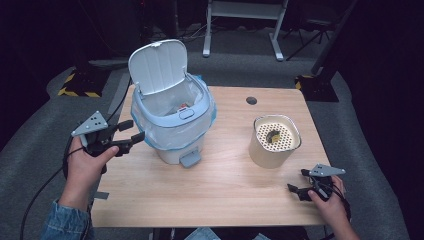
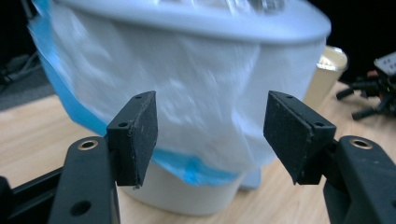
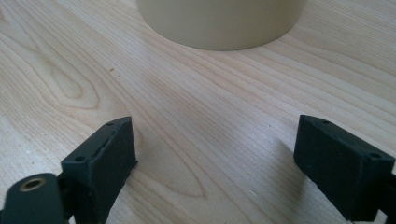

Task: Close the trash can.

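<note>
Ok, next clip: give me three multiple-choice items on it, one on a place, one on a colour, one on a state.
1. Where does the beige container stand relative to the bin?
A. at its right, apart from it
B. inside it
C. on its lid

2. What colour edges the white bag lining the bin?
A. red
B. blue
C. green

3. How is the bin's lid?
A. shut
C. lying on the table
B. flipped up

Answers:
1 A: bare table shows between them in the high view.
2 B: a blue rim hangs below the bin's collar.
3 B: it stands upright behind the opening.
</note>
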